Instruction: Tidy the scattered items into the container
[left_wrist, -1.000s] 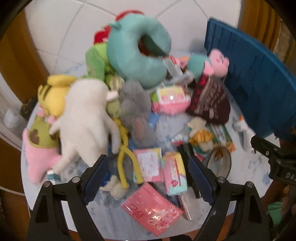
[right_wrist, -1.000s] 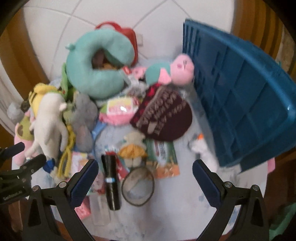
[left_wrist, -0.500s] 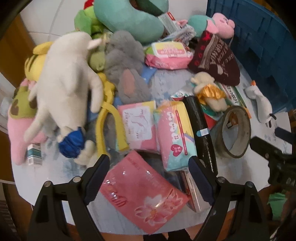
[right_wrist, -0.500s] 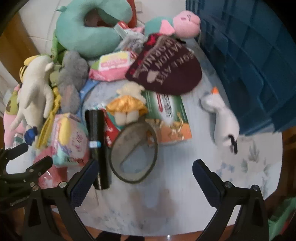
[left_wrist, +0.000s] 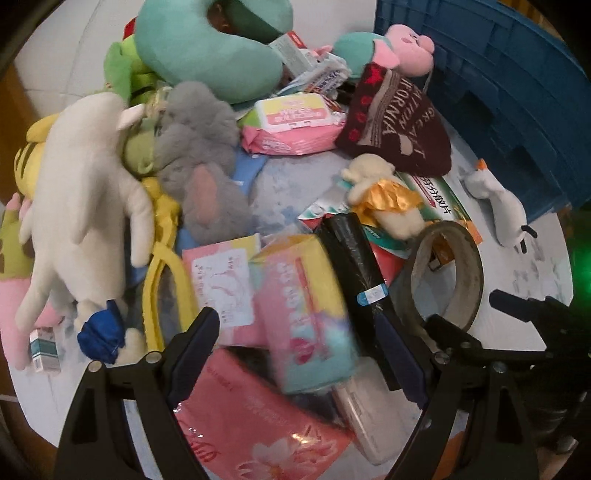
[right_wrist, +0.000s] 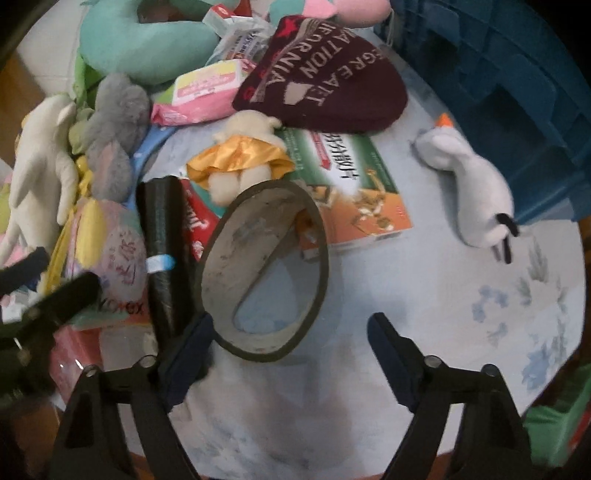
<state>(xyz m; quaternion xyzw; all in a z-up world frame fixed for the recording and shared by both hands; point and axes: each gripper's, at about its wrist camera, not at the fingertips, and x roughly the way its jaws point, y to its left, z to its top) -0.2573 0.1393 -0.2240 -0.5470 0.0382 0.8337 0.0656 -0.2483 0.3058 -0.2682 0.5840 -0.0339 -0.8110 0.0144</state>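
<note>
My left gripper (left_wrist: 295, 350) points down over the heap, open, with a pastel tissue pack (left_wrist: 306, 314) lying between its fingers; the pads do not press on it. My right gripper (right_wrist: 291, 350) hangs low over a brown tape roll (right_wrist: 266, 269). Its jaws are closing, the roll's near rim lies between them, the left finger (right_wrist: 188, 350) is close beside the rim and the right one stands apart. The blue container (right_wrist: 517, 74) lies tipped at the back right, also in the left view as the blue container (left_wrist: 498, 92).
On the round cloth-covered table (right_wrist: 443, 295) lie a black cylinder (right_wrist: 162, 251), a small plush in a gold skirt (right_wrist: 240, 162), a green-orange box (right_wrist: 351, 177), a maroon beanie (right_wrist: 325, 81), a white plush (right_wrist: 469, 173), a teal neck pillow (left_wrist: 207, 48) and several soft toys at left.
Both grippers have come down toward the table, so the items look larger. The right gripper's jaws have narrowed around the tape roll's near rim.
</note>
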